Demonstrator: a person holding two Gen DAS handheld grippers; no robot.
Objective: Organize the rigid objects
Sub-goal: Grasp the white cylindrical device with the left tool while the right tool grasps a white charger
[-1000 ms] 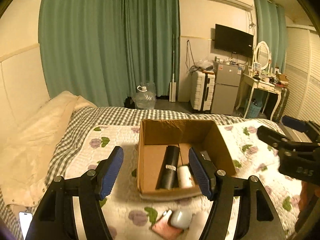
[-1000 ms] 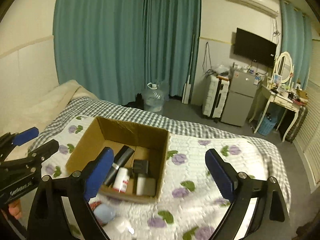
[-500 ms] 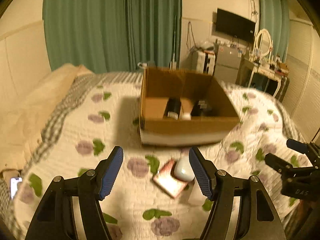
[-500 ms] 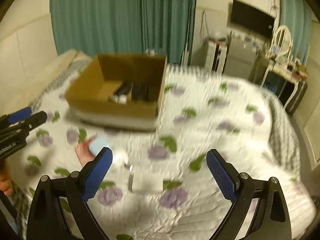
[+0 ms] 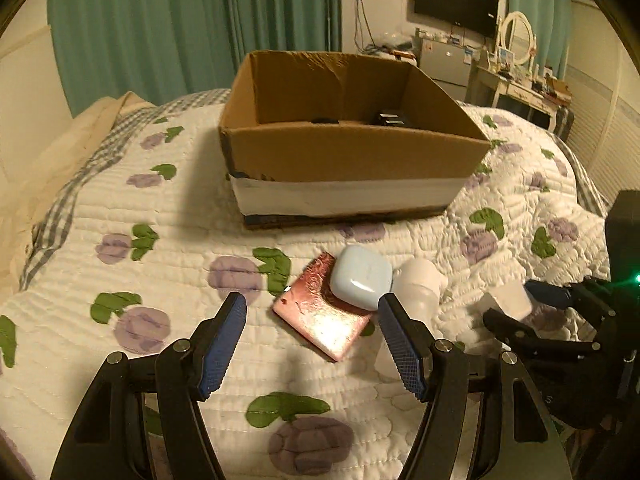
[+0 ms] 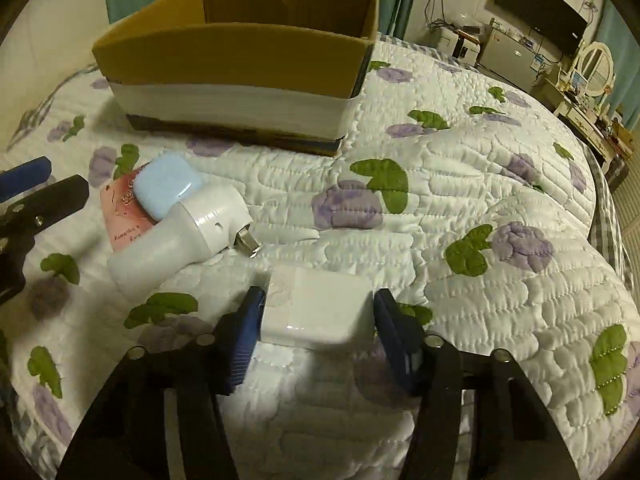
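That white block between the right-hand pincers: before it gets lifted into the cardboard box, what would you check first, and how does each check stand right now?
1. White block between the right gripper pads: ok; the jaws have just been closing, one pad on each side.
2. Pads firmly pressing it: cannot tell; they look to be in contact.
3. Block free of neighbours: ok; the white bottle lies apart from it.
4. Left gripper out of the way: ok; open, holding nothing, over the pink card.
5. Cardboard box open on top: ok.
6. Room inside the box: cannot tell from here; only some dark items show.
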